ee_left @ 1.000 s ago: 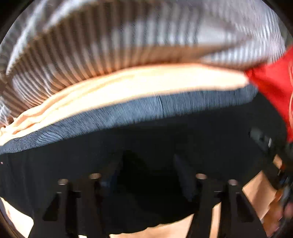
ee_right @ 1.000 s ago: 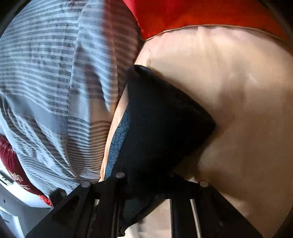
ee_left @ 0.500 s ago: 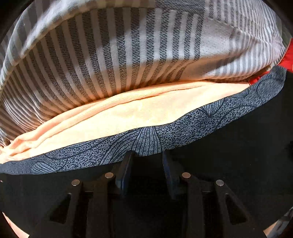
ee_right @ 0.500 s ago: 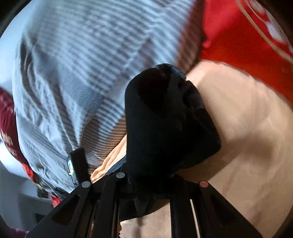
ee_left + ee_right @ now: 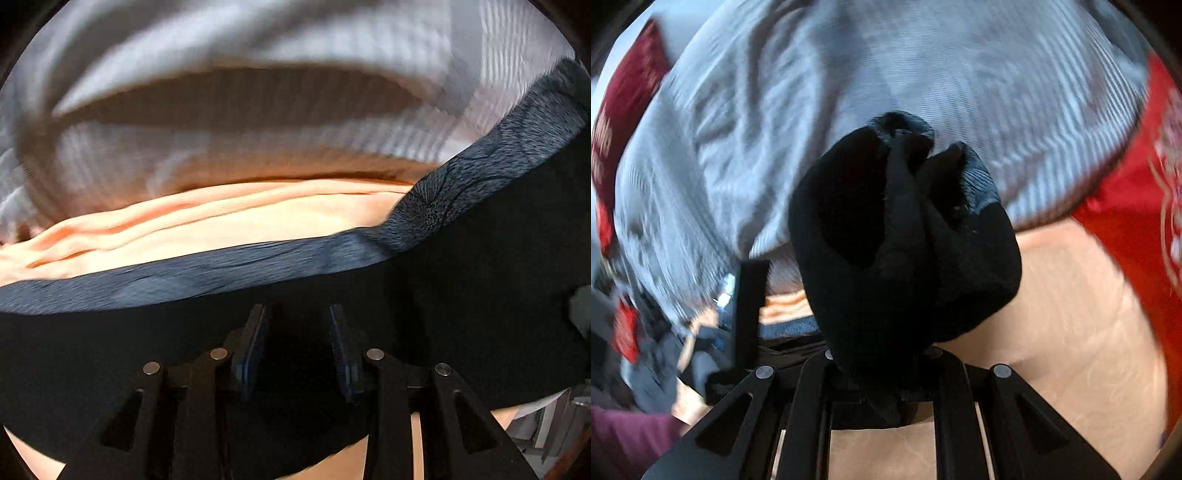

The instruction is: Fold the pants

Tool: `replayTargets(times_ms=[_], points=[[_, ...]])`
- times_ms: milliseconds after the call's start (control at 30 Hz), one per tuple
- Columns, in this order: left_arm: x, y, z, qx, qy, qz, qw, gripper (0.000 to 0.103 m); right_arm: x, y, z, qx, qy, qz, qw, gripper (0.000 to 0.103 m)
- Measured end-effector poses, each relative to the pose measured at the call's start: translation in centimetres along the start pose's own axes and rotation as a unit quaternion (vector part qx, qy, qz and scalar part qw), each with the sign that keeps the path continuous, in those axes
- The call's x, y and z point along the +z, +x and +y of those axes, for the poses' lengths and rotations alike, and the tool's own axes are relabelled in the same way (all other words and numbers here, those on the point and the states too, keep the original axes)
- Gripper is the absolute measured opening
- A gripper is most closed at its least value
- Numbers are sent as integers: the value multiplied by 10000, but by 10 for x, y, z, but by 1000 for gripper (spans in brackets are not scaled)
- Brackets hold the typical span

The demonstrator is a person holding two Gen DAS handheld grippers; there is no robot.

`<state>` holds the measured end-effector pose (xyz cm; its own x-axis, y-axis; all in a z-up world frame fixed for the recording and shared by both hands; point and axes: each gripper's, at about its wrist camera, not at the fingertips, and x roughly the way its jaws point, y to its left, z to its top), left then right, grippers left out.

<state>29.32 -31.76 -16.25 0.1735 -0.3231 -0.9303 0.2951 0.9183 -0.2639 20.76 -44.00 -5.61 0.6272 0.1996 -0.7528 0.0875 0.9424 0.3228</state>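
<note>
In the left wrist view, the left gripper (image 5: 297, 343) is pointing steeply down at the black pants (image 5: 480, 314). Its 2 blue-padded fingers (image 5: 253, 343) are standing slightly apart with dark cloth filling the gap between them, so it is probably pinching a fold of the fabric, though black on black makes that hard to confirm. The pants' grey patterned band (image 5: 229, 269) is running across the frame, lying on a peach sheet (image 5: 240, 221), with a blurred striped blanket (image 5: 258, 92) behind.

In the right wrist view, the right gripper (image 5: 882, 354) is squeezing nearly closed on a bunched wad of the black pants (image 5: 905, 240), which is bulging up past the fingertips and hiding them. A red cushion (image 5: 1137, 221) is sitting at the right.

To fold well, both hands should be keeping the edge taut between the 2 grips and carrying it over level, so the cloth lands flat and matched.

Only the left view is showing the long patterned band; only the right is showing the bunching and red cushion.
</note>
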Motion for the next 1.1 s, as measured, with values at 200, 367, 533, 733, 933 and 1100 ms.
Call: replayTargets(times_ms=[200, 367, 533, 733, 933, 1100], points=[[-18, -38, 81, 281, -534, -9, 9982, 36, -16, 36, 91, -447, -1157, 278, 9919, 13], [-40, -54, 156, 724, -1117, 97, 9911, 36, -50, 93, 153, -819, -1902, 725, 9756, 13], [-65, -66, 213, 983, -1451, 199, 9843, 36, -94, 153, 192, -1363, -2591, 1236, 9482, 21], [-95, -71, 244, 947, -1582, 329, 9823, 36, -131, 156, 230, -1662, -3672, 1164, 9077, 59], [-88, -87, 215, 492, -1253, 304, 9904, 48, -126, 102, 219, -997, -3099, 1252, 9372, 60], [-71, -100, 180, -87, -799, 14, 9968, 76, -96, 62, 121, 27, -307, 1561, 9873, 60]])
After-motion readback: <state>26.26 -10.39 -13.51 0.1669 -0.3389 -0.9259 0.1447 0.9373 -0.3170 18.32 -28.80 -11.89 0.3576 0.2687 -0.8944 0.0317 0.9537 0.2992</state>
